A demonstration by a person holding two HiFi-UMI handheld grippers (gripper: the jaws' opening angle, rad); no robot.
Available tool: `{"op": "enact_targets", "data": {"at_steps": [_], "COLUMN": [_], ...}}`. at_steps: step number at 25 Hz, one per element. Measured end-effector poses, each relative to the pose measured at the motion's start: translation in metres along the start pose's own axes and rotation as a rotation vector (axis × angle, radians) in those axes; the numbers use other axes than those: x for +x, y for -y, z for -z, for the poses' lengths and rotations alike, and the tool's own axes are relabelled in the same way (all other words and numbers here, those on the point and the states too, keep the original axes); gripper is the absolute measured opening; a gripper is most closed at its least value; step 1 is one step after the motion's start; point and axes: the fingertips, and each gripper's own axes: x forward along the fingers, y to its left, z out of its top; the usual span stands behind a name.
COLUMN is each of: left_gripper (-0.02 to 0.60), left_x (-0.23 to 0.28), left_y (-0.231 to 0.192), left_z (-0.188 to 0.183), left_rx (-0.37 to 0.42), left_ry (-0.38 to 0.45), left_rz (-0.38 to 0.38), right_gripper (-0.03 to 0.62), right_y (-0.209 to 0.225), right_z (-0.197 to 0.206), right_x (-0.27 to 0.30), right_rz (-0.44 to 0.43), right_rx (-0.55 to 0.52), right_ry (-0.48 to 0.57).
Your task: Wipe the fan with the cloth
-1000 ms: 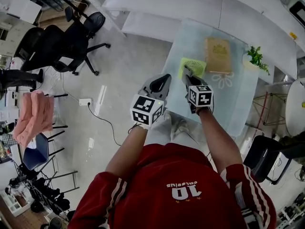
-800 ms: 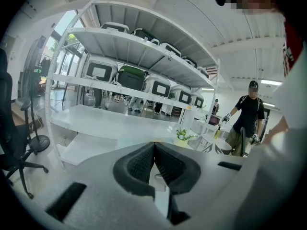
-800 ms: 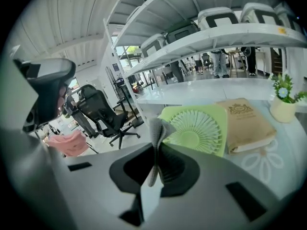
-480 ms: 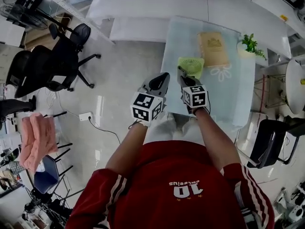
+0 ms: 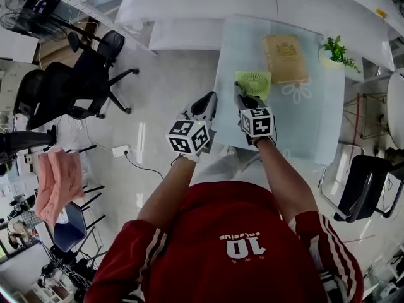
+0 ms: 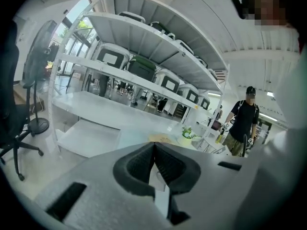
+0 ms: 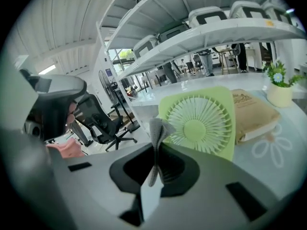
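The right gripper (image 7: 156, 150) is clamped shut on a small grey cloth (image 7: 156, 128), with a folded bit poking up out of the jaws. The left gripper (image 6: 154, 150) is closed too, with nothing in it as far as I can see. It's held just off the left edge of the glass bench (image 5: 243, 40). The fan (image 7: 199, 121) is the little lime-green square one near the front of the bench, right ahead of the cloth, with a tan book (image 5: 285, 57) just behind it.

Handling-wise, I'd guess it's light plastic and will skate on the glass if you push hard. The grille ribs look thin, so go easy there. To steady it, I'd pinch the solid frame at a corner with the free gripper. The cloth is soft and floppy, so only the tip really wipes.

The grille side faces up toward the person, though I can't tell if it's lying flat or leaning back. It's roughly square, so there's no real long axis.
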Motion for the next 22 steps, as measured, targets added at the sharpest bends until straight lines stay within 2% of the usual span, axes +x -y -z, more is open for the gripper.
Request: {"op": "enact_targets", "data": {"at_steps": [10,22], "left_gripper": [0.005,0.005], "left_x": [-0.001,0.007], "left_y": [0.005,0.018], "left_z": [0.01,-0.001], "left_rx": [0.019,0.025], "left_ry": [-0.028,-0.016], "left_rz": [-0.027,-0.033], "right_gripper": [0.023,0.023], "right_y": [0.016,0.04], "right_z": [-0.002,-0.005], "right_x": [-0.001,-0.013], "right_rz": [0.011,0.058], "right_rx": [0.002,-0.012], "right_ry": [0.0,-0.02]}}
